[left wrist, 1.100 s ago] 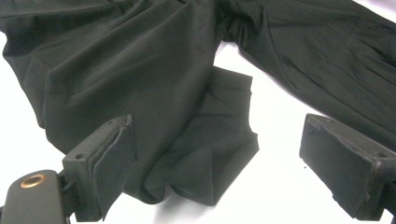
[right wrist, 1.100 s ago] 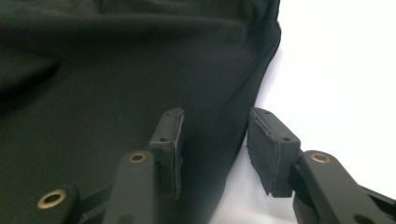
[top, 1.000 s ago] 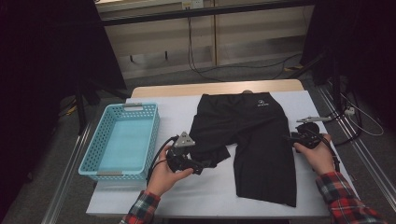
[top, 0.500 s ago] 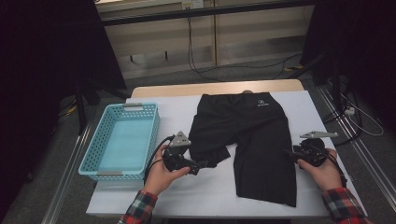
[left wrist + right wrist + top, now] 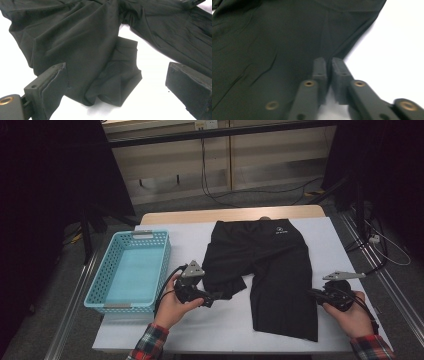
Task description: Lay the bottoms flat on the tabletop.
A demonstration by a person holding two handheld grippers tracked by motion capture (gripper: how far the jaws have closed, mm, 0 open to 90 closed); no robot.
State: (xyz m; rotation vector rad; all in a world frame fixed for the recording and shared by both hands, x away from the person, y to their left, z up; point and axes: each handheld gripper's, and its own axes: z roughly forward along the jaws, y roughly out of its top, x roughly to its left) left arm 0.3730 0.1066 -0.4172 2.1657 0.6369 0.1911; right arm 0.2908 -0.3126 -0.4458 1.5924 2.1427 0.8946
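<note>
Blue basket (image 5: 129, 272) sits at left of white table (image 5: 225, 320). Left gripper (image 5: 212, 298), jaws wide apart & empty, aims at crumpled leg of black shorts (image 5: 270, 270); its own view shows folds (image 5: 117, 82) the high view blurs. Shorts lie mid-table, long axis near-to-far, waistband far. Right gripper (image 5: 329, 72), jaws just closed together at the leg's outer edge; can't tell if cloth's pinched.
</note>
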